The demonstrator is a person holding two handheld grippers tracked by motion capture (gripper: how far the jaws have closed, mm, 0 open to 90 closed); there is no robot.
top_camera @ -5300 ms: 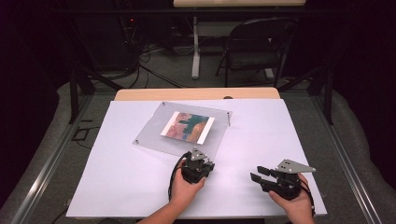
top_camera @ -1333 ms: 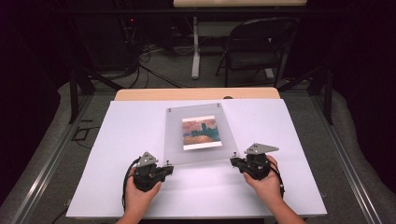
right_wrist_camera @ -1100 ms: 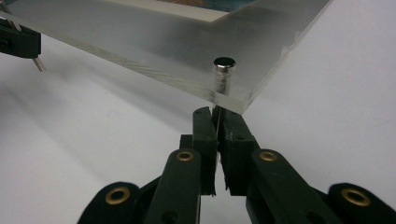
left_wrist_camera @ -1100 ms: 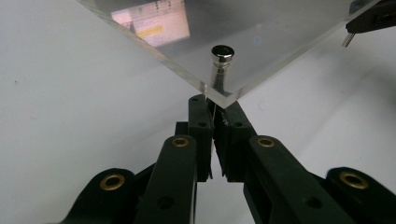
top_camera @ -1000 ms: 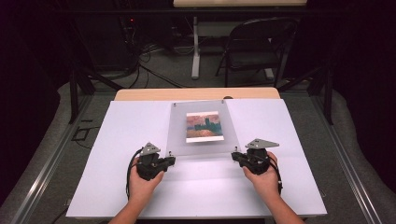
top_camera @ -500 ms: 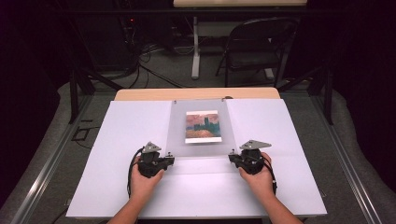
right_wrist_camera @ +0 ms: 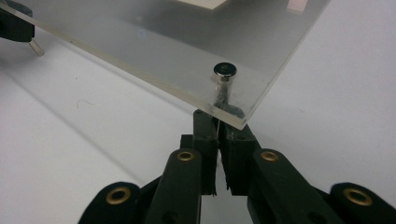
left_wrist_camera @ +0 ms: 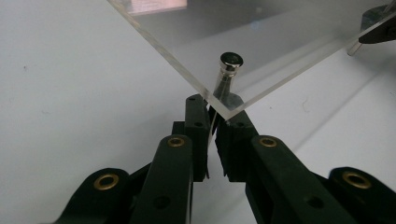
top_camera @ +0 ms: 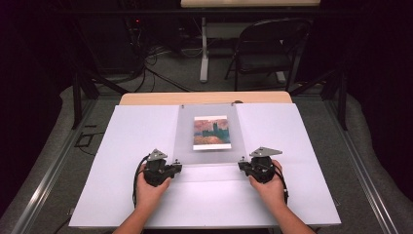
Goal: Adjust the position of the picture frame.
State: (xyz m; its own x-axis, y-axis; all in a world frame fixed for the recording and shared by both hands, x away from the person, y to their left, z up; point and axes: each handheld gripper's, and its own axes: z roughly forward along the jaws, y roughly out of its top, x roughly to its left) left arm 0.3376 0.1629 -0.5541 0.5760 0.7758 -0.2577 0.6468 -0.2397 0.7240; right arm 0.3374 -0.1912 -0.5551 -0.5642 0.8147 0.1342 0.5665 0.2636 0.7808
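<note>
A clear acrylic picture frame (top_camera: pixel 207 146) with a small reddish and teal print (top_camera: pixel 211 131) lies lengthwise on the white tabletop (top_camera: pixel 122 146), its far edge at the table's back. My left gripper (top_camera: pixel 176 167) is shut on the metal corner pin (left_wrist_camera: pixel 231 59) under the frame's near left corner. My right gripper (top_camera: pixel 242 165) is shut on the matching pin (right_wrist_camera: pixel 225 70) at the near right corner. In both gripper views the near edge of the panel (left_wrist_camera: pixel 177 65) (right_wrist_camera: pixel 140 51) sits above the table. A hand holds each gripper from below.
A strip of wooden table (top_camera: pixel 204 97) shows beyond the white sheet. Behind it on the floor are a dark folding chair (top_camera: pixel 265 48), a white table leg (top_camera: pixel 203 53) and loose cables (top_camera: pixel 156 53). Metal rails run along both sides of the table.
The frame first lay skewed left of centre with both grippers near the front edge. Since about a second ago it has slid farther back; both grippers stay at its near corners.
</note>
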